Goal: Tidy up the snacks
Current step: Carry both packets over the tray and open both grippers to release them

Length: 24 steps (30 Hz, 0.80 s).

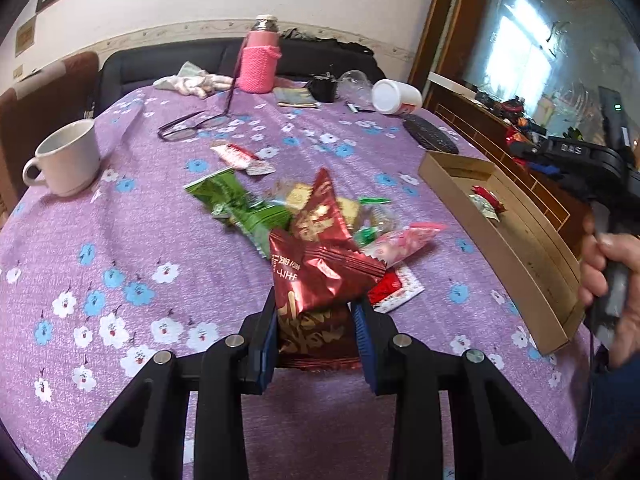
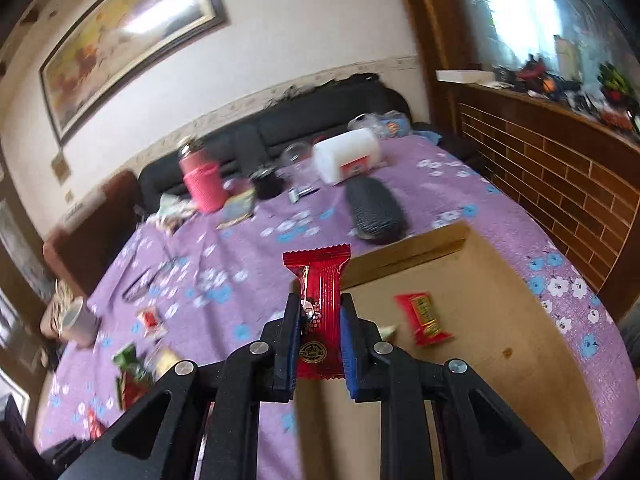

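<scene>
Early going here, by the look of it: the box (image 2: 500, 344) at the right side of the surface (image 1: 120, 240) holds only a couple of pieces, a red-and-gold candy (image 2: 425, 318) on its floor and a pale wrapper beside it, while the pile (image 1: 320, 220) of snacks in the middle of the purple cloth is mostly untouched — green packet (image 1: 236, 204), pink packet (image 1: 400, 242), a red-and-white sachet (image 1: 242, 157) lying apart toward the mug (image 1: 66, 158). So most of the sorting is left, as I judge it. Both tools are loaded, though! The left gripper (image 1: 316, 312) has its jaws clenched on a dark red packet (image 1: 320, 272), pads pressing its lower half, the crinkled top sticking out forward right over the near edge of the pile; whether it is lifted clear of the heap I cannot tell. The right gripper (image 2: 320, 312) grips a bright red bar (image 2: 319, 312) lengthwise, jaws narrowed snugly on its sides, held in the air at the box's near-left corner, ready to go in, I'd say.
</scene>
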Each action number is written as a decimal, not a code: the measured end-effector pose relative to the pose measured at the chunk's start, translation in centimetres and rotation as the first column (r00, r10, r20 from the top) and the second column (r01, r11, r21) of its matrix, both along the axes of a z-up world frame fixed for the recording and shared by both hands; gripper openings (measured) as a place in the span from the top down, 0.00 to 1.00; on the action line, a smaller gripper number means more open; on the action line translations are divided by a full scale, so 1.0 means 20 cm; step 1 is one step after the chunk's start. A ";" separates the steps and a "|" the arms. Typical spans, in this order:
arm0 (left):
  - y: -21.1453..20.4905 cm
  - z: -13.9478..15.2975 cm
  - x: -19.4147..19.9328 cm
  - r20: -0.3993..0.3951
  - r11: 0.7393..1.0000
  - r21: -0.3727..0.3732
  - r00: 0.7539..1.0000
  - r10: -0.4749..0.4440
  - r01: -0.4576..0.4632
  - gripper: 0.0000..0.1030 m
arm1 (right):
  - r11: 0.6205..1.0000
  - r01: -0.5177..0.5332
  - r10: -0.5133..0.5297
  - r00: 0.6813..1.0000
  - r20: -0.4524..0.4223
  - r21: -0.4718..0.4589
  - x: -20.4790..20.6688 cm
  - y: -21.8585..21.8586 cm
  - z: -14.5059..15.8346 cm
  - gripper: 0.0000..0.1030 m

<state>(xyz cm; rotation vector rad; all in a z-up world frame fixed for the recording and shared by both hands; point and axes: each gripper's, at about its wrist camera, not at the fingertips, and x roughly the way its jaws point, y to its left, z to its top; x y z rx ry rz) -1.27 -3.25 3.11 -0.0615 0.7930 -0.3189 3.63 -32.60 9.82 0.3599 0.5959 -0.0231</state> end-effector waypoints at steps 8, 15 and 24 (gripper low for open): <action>-0.26 0.15 0.02 -0.059 0.993 -0.004 0.991 -0.121 0.121 0.68 | 0.985 0.053 -0.047 0.998 -0.039 0.164 -0.03 -0.36 -0.12 0.82; -0.77 0.26 0.17 -0.066 0.958 -0.053 0.957 -0.284 0.281 0.68 | 0.978 0.108 -0.093 0.992 -0.086 0.181 -0.05 -0.49 -0.16 0.82; -1.19 0.06 0.33 -0.142 0.924 -0.114 0.915 -0.378 0.365 0.68 | 0.971 0.112 -0.077 0.983 -0.165 0.212 0.00 -0.54 -0.26 0.82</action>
